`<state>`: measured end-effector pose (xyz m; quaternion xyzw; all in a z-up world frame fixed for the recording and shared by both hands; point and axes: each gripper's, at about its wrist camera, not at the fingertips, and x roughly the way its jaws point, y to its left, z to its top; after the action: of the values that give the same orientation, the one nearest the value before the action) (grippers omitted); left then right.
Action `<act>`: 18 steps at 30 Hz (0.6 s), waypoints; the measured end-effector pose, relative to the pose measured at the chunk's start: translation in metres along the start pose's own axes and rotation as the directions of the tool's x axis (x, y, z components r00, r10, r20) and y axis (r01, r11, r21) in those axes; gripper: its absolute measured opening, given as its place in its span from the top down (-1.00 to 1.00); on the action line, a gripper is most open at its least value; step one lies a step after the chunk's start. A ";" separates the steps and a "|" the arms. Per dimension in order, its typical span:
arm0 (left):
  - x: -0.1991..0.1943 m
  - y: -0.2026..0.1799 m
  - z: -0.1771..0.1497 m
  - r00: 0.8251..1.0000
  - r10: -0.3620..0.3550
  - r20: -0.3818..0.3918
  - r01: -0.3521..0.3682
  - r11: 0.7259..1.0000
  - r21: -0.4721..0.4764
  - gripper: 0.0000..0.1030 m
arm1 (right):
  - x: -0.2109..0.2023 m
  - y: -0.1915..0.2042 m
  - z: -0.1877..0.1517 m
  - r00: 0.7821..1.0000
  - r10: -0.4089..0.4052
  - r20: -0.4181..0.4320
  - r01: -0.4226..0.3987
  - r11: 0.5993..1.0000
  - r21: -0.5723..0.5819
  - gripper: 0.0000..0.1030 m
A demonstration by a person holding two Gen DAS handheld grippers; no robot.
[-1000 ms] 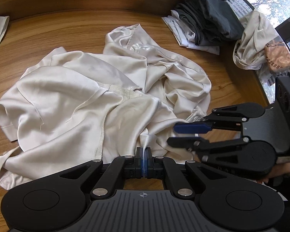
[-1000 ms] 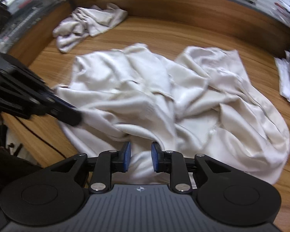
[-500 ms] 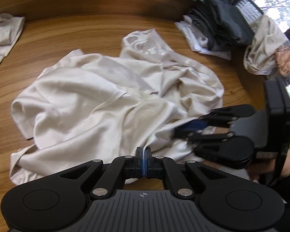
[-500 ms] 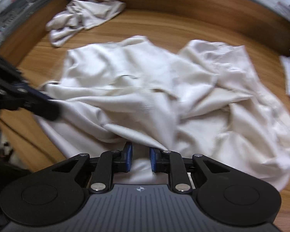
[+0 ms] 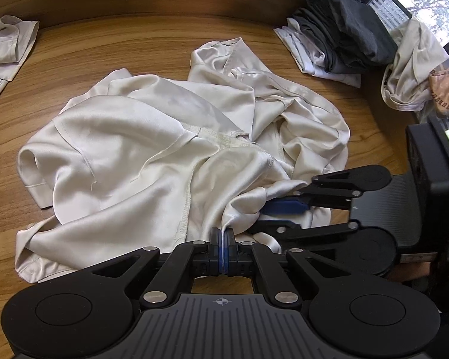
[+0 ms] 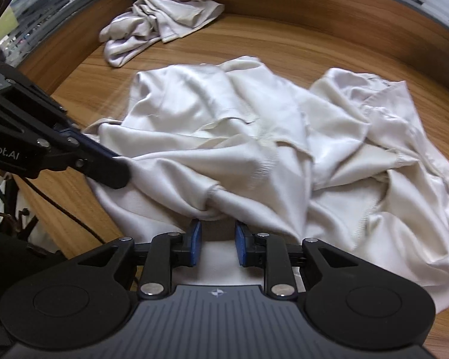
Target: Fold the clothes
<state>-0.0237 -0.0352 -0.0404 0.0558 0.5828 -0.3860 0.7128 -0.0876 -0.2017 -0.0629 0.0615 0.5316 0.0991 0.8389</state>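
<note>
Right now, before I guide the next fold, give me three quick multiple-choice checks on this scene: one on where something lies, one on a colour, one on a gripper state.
1. Where does the stack topped with dark clothes sit in the left wrist view?
A. far right of the table
B. near left corner
C. under the cream garment

2. What colour are the gripper pads?
A. red
B. blue
C. green

3. How does the left gripper stand?
A. wide open above the table
B. shut on nothing
C. shut on a pinch of the cream garment

Answers: 1 A, the stack lies beyond the garment at the upper right. 2 B, blue pads show on both grippers. 3 C, a sliver of cream cloth runs between its closed pads, while the right gripper is opening, nothing pinched yet.
</note>
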 end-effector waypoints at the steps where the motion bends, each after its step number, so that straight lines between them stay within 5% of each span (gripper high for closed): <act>1: 0.000 0.000 0.000 1.000 0.002 -0.001 -0.002 1.000 -0.002 0.93 | 0.002 0.000 0.001 1.000 0.000 -0.001 0.000 1.000 0.002 0.47; 11: 0.003 0.006 -0.002 1.000 0.024 -0.003 -0.025 0.999 -0.034 0.91 | 0.036 0.003 0.014 0.998 -0.057 0.008 0.057 0.997 -0.052 -0.24; 16: -0.006 0.017 -0.002 0.998 0.057 0.028 -0.055 0.995 -0.082 0.63 | 0.054 0.008 0.018 0.996 -0.084 -0.001 0.083 0.992 -0.093 -0.28; 18: -0.010 0.028 0.000 0.995 0.088 0.049 -0.082 0.990 -0.114 0.53 | 0.059 0.005 0.018 0.996 -0.084 -0.004 0.083 0.994 -0.076 -0.15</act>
<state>-0.0070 -0.0107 -0.0424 0.0302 0.5812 -0.3234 0.7462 -0.0472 -0.1829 -0.1057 0.0068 0.5325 0.0843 0.8422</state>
